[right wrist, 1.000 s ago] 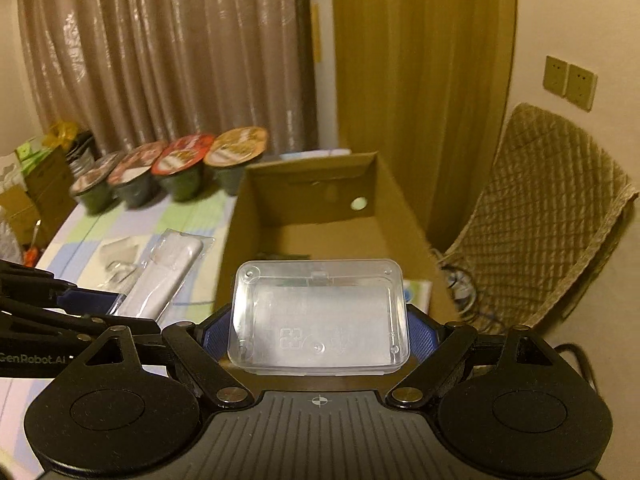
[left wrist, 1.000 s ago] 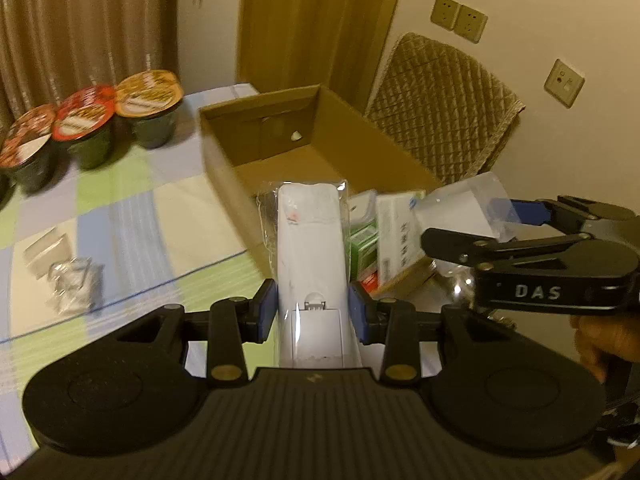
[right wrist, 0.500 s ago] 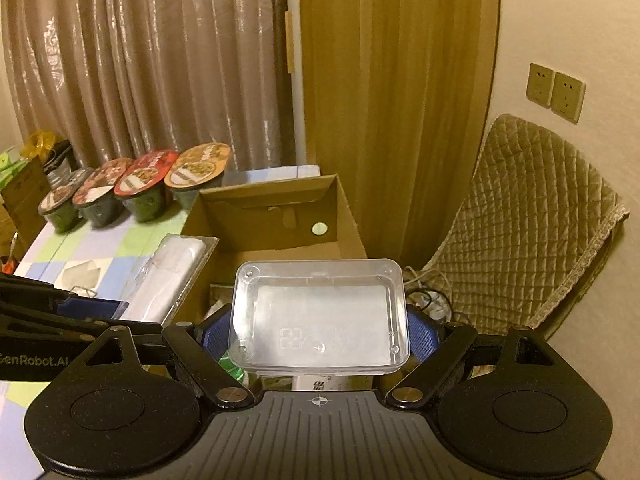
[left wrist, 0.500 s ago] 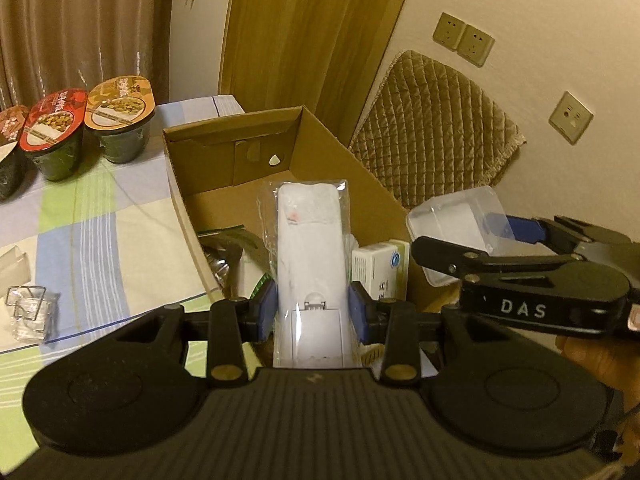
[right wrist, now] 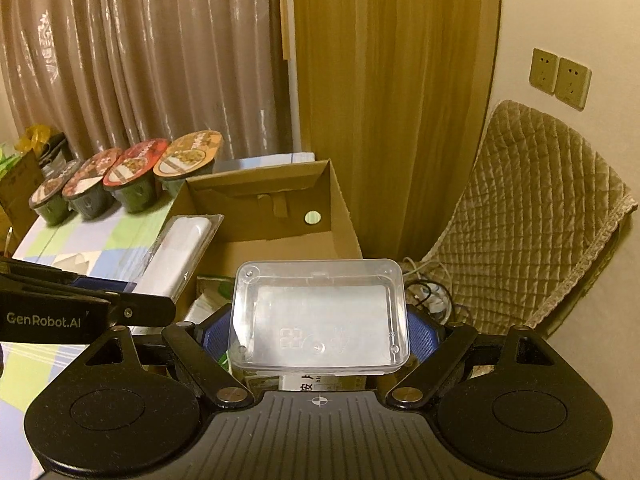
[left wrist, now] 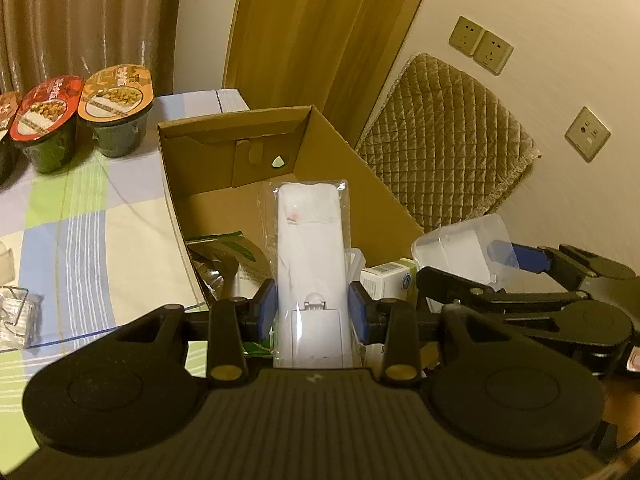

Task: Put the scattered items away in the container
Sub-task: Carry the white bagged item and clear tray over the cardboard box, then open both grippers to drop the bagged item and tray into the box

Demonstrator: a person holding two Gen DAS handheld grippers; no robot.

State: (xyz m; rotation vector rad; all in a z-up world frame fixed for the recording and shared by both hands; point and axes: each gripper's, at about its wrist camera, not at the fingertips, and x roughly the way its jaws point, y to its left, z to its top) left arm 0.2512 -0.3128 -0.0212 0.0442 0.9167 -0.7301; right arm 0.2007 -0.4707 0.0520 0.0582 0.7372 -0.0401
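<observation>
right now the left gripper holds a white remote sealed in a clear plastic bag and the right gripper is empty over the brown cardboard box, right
Not quite: the right gripper isn't empty. The right wrist view shows it shut on a clear plastic rectangular box. The left gripper does hold the bagged white remote over the brown cardboard box.

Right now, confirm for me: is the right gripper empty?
No, the right gripper is closed on a clear plastic box, its blue pads pressed against the box's two short sides.
</observation>
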